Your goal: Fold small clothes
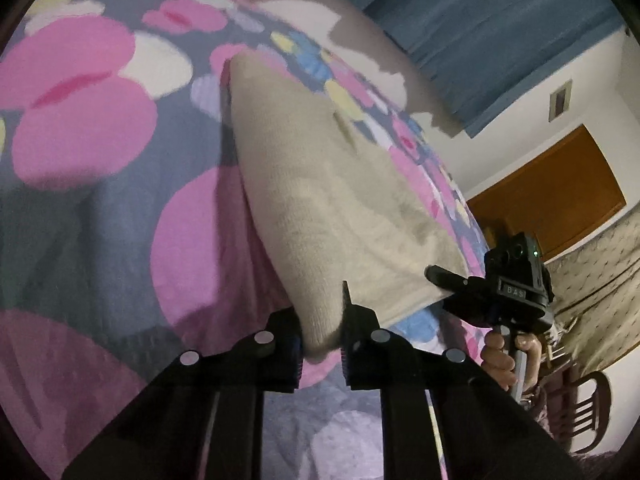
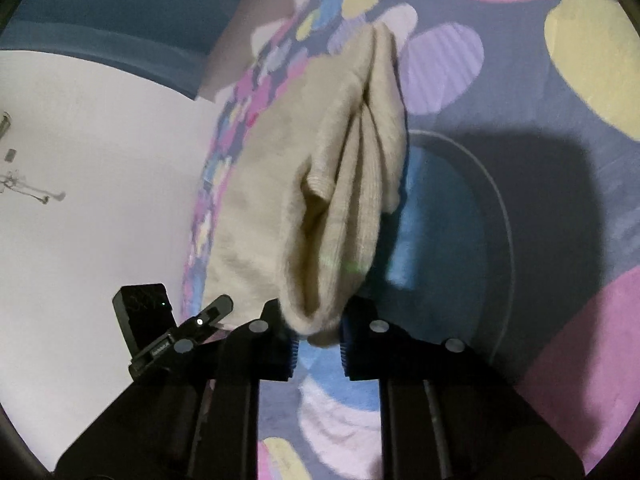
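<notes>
**Still mid-fold, garment held at both ends**

Evidently my left gripper (image 1: 320,334) pinches the beige garment (image 1: 336,208) at six o'clock, over the bed (image 1: 80,200). My right gripper (image 2: 318,338) clamps another bunched edge. Laying flat and folding remain, I judge.

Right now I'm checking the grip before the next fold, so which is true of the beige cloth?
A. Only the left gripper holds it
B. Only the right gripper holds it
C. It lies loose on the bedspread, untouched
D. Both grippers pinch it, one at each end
D: the left gripper pinches one corner of the beige cloth, and the right gripper pinches another end of it, above the flowered bedspread.
</notes>
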{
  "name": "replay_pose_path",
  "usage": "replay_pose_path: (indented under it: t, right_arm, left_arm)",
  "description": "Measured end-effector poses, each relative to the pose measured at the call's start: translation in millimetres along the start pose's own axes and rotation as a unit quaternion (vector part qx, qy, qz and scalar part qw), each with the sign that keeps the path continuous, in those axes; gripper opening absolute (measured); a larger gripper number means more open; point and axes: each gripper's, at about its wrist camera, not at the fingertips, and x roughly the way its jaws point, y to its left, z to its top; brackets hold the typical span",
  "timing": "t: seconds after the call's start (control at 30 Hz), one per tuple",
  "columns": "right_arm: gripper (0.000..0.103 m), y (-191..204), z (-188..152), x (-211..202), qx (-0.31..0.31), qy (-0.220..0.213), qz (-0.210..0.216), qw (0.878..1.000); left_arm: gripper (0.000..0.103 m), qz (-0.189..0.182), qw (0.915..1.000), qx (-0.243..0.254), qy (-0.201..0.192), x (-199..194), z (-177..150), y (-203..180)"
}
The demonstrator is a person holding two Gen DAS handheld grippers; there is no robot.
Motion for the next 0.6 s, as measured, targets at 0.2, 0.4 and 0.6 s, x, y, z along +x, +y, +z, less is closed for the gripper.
replay_pose_path:
  t: [0.2,0.4,0.6]
  right_arm:
    - [0.014,3.7,-9.2,-6.7,-0.004,0.003,0.006,1.000]
    - [0.014,-13.8,-18.6,-9.5,0.009,0.013,-0.002,1.000]
    - [0.014,-28.6,-20.8,-1.2,0.021,0.019,0.006,1.000]
  left_arm:
    - [0.014,-0.002,1.0000,0.000,-0.005,-12.3,-6.0,-8.9]
    - [0.014,0.009,0.9998,0.002,0.017,-7.4,-23.6,-6.8]
    - [0.015,0.040,0.9986,0.020,0.027,5.4,-29.7,-2.0]
